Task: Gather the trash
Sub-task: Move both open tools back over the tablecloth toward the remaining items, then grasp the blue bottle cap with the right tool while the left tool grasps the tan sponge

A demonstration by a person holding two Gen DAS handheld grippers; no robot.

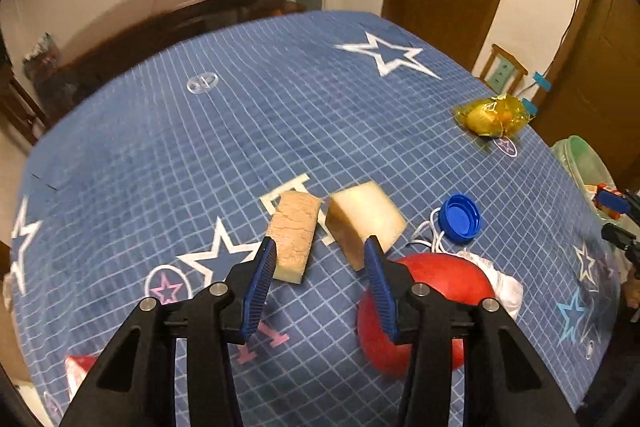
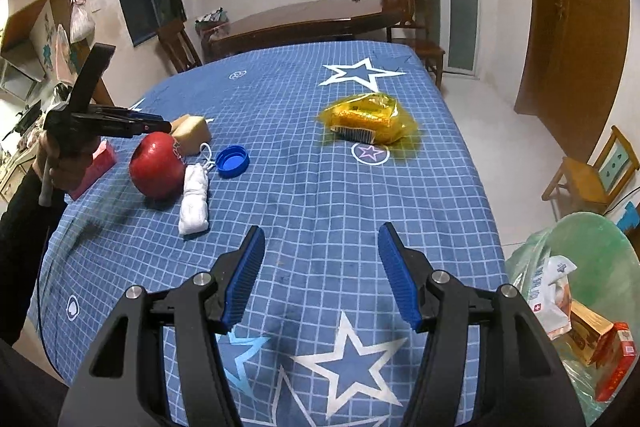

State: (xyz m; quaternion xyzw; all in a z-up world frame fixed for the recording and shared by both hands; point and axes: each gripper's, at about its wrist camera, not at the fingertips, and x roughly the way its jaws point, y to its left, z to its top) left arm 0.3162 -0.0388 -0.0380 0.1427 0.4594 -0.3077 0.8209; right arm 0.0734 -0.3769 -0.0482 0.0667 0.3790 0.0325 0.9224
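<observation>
My left gripper is open and empty, hovering just in front of two tan sponge pieces on the blue star tablecloth. A blue bottle cap and a white face mask lie near a red apple. A yellow snack wrapper lies further off. My right gripper is open and empty above the cloth, short of the wrapper. The left gripper also shows in the right wrist view, above the apple.
A green-bagged trash bin holding boxes stands off the table's right edge. A pink-red block lies at the left edge. A clear plastic lid lies far left. Wooden chairs and a dark table stand around.
</observation>
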